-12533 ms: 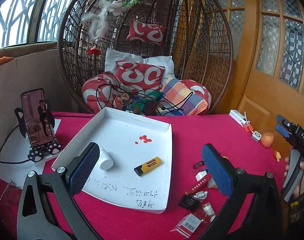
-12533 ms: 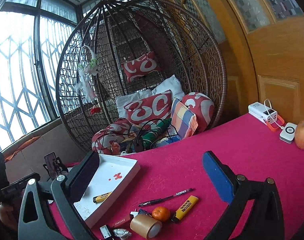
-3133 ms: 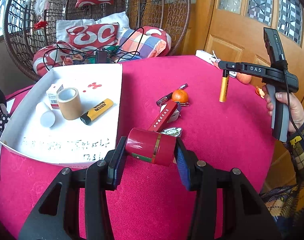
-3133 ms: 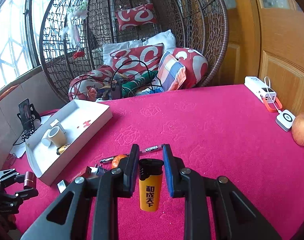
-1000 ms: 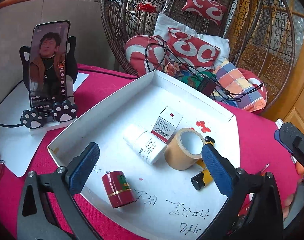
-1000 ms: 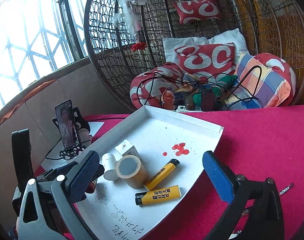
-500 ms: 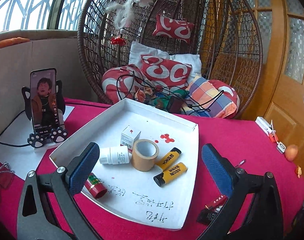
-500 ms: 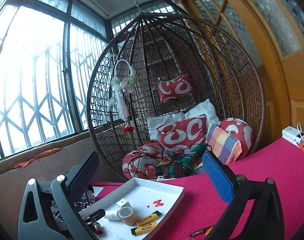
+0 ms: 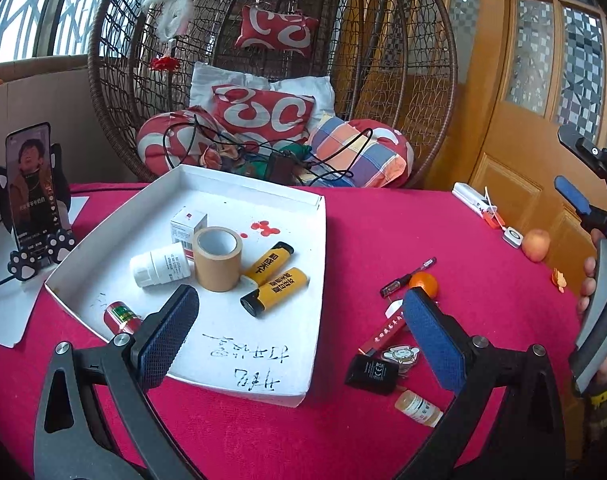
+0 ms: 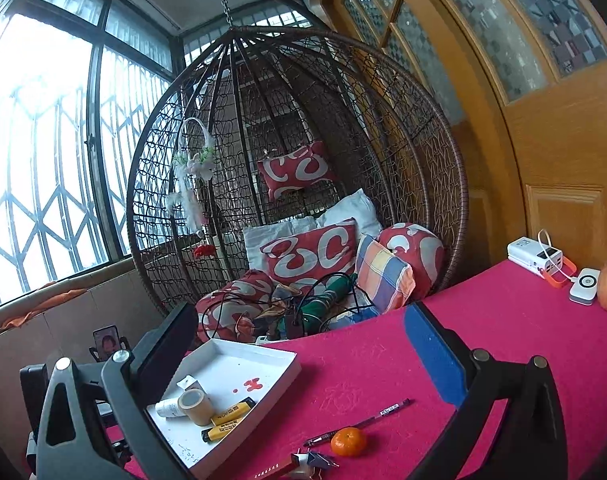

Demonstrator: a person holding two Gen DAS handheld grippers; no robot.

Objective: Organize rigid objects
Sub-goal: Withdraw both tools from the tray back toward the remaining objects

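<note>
Left tongs point(image 9: 299, 328) empty, spread wide over white tray point(image 9: 319, 264), right tongs point(image 10: 299, 344) likewise open, red canister point(image 9: 121, 316) beside left finger

left claw point(image 9: 299, 328) partly hides red canister point(image 9: 121, 317).

Left gripper point(image 9: 299, 336): jaws spread wide, nothing between the dark-blue textured pads point(image 9: 168, 334), black finger arms angled outward from the lower frame edge, held above the worktop. Right gripper point(image 10: 299, 354): jaws likewise fully apart and empty, one pad face blue, the other seen edge-on and dark, raised and aimed level. Right hand point(image 9: 595, 280): visible at the far right of the left wrist view, fingers wrapped round the grey handle, checked cuff below.
</note>
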